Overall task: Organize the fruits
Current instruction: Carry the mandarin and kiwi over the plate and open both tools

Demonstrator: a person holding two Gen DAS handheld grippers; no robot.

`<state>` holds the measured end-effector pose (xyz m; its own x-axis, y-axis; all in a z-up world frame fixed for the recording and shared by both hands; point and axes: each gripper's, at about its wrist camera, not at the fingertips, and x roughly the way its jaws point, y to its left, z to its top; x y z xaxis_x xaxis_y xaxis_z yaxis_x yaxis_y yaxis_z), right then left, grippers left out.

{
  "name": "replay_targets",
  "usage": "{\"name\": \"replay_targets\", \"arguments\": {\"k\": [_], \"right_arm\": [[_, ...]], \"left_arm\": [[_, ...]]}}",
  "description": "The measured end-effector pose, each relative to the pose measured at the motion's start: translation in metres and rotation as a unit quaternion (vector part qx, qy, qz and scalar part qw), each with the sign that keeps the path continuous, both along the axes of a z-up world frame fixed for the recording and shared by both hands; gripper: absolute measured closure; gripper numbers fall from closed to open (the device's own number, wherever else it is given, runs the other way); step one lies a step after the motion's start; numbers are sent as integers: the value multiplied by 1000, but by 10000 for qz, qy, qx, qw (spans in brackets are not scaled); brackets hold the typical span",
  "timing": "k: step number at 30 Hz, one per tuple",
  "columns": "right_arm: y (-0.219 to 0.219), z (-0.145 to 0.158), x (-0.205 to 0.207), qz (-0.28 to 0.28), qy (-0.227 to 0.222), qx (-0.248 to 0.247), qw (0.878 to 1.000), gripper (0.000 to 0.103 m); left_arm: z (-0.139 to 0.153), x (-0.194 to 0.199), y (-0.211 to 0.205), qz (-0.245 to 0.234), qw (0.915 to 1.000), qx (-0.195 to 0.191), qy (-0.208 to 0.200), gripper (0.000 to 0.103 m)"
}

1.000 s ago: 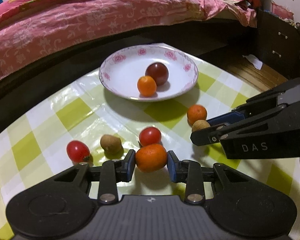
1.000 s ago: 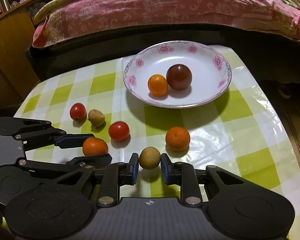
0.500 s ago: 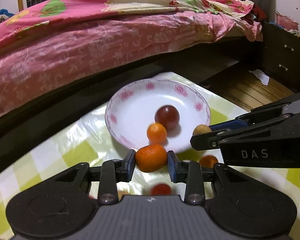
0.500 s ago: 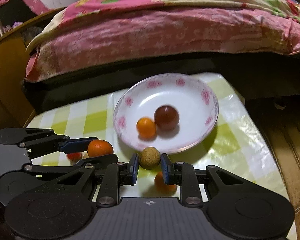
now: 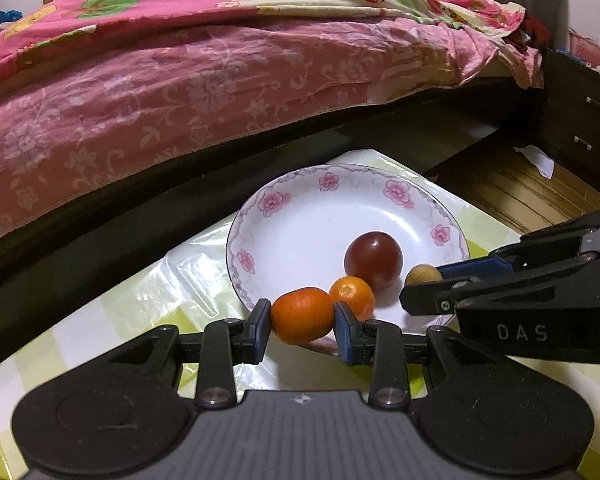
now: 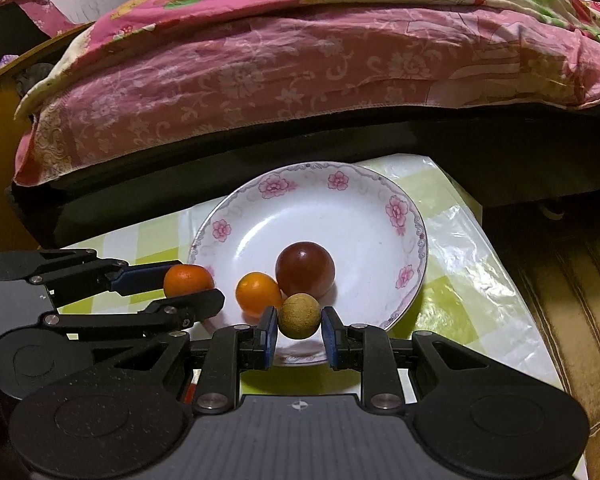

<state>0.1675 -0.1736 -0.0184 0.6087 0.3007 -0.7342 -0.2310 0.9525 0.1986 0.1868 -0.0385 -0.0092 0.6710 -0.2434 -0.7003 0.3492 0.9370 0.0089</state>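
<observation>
Left wrist view: the left gripper (image 5: 302,316) clamps an orange fruit (image 5: 302,314) at the plate (image 5: 300,216)'s 7 o'clock rim, poised for release inside.

Right wrist view: the right gripper (image 6: 299,322) pinches a brown fruit (image 6: 299,316) over the plate's 6 o'clock edge, beside the dark red fruit (image 6: 304,268).
</observation>
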Motion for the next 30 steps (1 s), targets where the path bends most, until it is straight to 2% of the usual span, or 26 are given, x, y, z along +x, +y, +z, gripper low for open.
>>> {"name": "replay_targets", "arguments": {"k": [12,18,30], "right_arm": [[-3,-3,9,-42,40,10,10000,81],[-5,-1,9,-93,-46,44,9999,74],[-19,13,2,-263,-247,142,9992,74]], "left_arm": [[-1,6,-2,68,10000,-3,-4,60],[1,7,2,150,9999,-38,-49,59],[20,-4,10,220,9994,-189,-166,55]]}}
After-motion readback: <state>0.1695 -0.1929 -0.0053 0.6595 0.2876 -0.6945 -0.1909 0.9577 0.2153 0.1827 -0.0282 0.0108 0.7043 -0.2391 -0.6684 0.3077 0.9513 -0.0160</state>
